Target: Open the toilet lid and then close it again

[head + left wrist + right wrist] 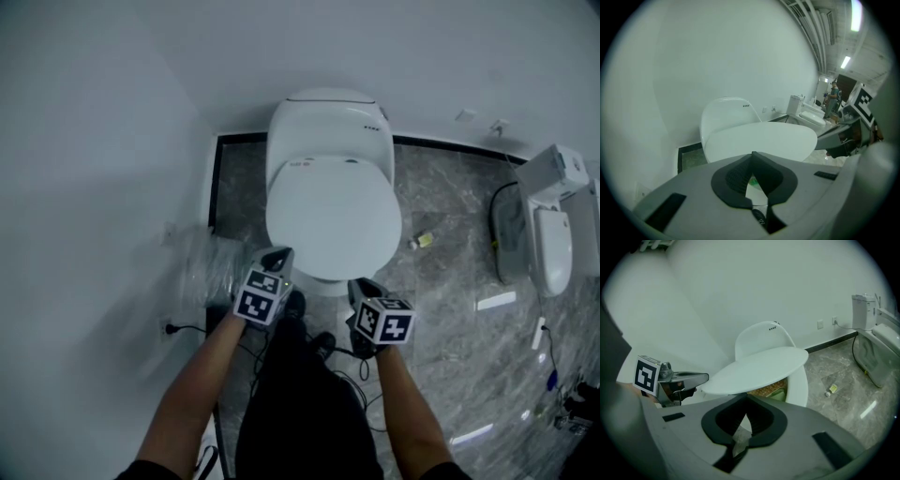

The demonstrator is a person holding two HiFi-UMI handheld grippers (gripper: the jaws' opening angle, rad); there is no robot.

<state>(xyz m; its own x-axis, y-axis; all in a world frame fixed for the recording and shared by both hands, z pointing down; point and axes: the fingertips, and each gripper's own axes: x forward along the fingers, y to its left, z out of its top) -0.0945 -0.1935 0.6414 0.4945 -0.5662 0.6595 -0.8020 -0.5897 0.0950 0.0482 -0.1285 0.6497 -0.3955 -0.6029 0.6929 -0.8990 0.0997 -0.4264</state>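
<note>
A white toilet stands against the wall, and its lid (333, 216) lies down flat over the bowl. The lid (759, 138) fills the middle of the left gripper view. In the right gripper view the lid (759, 366) shows a narrow gap above the bowl's rim. My left gripper (279, 255) is shut and empty, just off the lid's front left edge. My right gripper (361, 284) is also shut and empty, a little in front of the bowl's front right. Neither touches the lid as far as I can see. Each gripper view shows the other gripper: the right one (843, 136) and the left one (684, 378).
A white wall runs close along the left, with a socket (169, 328) and a clear plastic-wrapped object (211, 267) beside the toilet. On the grey marble floor lie a small bottle (422, 241), a white strip (495, 301) and cables. A second toilet (553, 244) lies at the right.
</note>
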